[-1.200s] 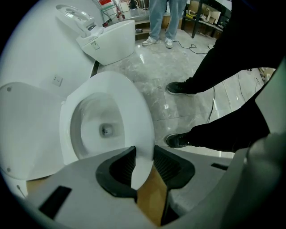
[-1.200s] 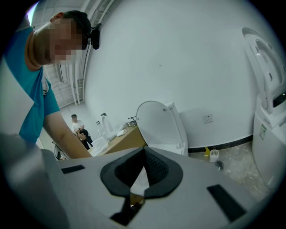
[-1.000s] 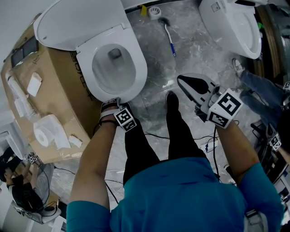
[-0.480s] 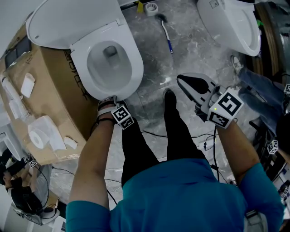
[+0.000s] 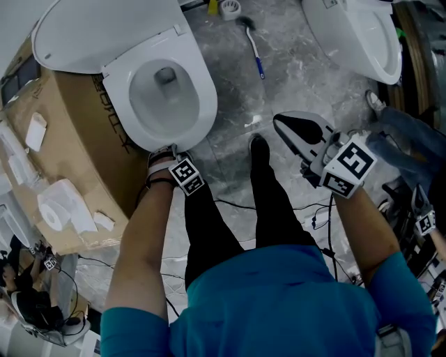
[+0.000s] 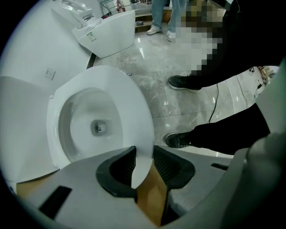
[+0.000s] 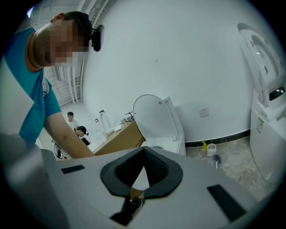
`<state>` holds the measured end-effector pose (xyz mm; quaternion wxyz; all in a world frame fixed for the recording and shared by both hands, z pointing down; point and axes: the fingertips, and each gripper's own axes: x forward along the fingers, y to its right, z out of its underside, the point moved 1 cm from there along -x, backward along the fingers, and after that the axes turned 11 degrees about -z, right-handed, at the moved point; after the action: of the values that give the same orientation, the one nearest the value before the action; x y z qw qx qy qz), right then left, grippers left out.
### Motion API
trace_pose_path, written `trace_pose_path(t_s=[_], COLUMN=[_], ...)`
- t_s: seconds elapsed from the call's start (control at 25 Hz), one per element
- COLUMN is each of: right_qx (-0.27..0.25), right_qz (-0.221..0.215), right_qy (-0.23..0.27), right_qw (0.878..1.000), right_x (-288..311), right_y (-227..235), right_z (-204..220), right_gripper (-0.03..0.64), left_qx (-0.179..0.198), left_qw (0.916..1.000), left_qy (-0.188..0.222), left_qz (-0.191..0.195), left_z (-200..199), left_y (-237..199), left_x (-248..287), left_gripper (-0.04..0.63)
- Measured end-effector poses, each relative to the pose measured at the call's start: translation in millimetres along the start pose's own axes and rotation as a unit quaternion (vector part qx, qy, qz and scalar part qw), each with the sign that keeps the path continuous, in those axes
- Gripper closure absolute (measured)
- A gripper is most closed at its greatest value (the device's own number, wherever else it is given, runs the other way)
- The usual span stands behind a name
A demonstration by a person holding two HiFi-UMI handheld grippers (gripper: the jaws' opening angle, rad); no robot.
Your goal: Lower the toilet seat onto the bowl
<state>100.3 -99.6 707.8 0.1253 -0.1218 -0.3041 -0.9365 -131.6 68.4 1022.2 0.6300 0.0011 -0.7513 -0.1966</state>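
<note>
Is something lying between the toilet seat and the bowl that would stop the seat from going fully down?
Nothing visible does. The bowl under the toilet seat looks free of objects in the head view. Only the left gripper itself is at the seat's front edge, its fingers closed on it.

The floor [image 5: 300, 77] is glossy grey marbled stone, with a blue-handled toilet brush [image 5: 253, 46] lying on it at the far side beside a small white holder [image 5: 228, 8], and thin black cables [image 5: 233, 205] trailing across it nearer in. Along the left stands a big brown cardboard box [image 5: 70, 132] carrying paper rolls [image 5: 54, 209], and a second toilet [image 5: 352, 31] stands at the far right. The wall [image 7: 178, 53] behind is plain white, with a socket [image 7: 204, 111] low down and a black skirting [image 7: 219, 137] at its foot.
</note>
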Motion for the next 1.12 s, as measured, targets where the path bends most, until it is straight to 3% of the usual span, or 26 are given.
trace_pose_path(t_s=[0.32,0.68,0.84,1.0,1.12], right_qx=[0.005,0.009,0.005,0.000,-0.003], right_qz=[0.002,-0.006,-0.007,-0.002,0.001], right_qy=[-0.003,-0.008,-0.012,-0.015,-0.014], right_qw=[1.000,1.000,1.000,1.000,1.000], right_x=[1.4,9.6,10.3,7.5,6.2], right_y=[4.4,-7.5,-15.8,-22.7,-30.6], right_z=[7.0,8.3,2.4,-6.7,-19.3], right_gripper=[0.626,0.626,0.626,0.626,0.626], left_qx=[0.004,-0.008,-0.037,-0.062,-0.108], left_qw=[1.0000,0.9992,0.9972,0.9958,0.9912], left_qy=[0.008,-0.005,0.005,0.016,0.039], left_qz=[0.002,0.040,0.066,0.065,0.066], left_z=[-0.5,-0.2,1.4,3.1,1.4], left_y=[0.5,1.7,4.7,5.2,-2.5], left_x=[4.6,2.5,-6.0,-26.8,-52.3], left_gripper=[0.471,0.471,0.471,0.471,0.471])
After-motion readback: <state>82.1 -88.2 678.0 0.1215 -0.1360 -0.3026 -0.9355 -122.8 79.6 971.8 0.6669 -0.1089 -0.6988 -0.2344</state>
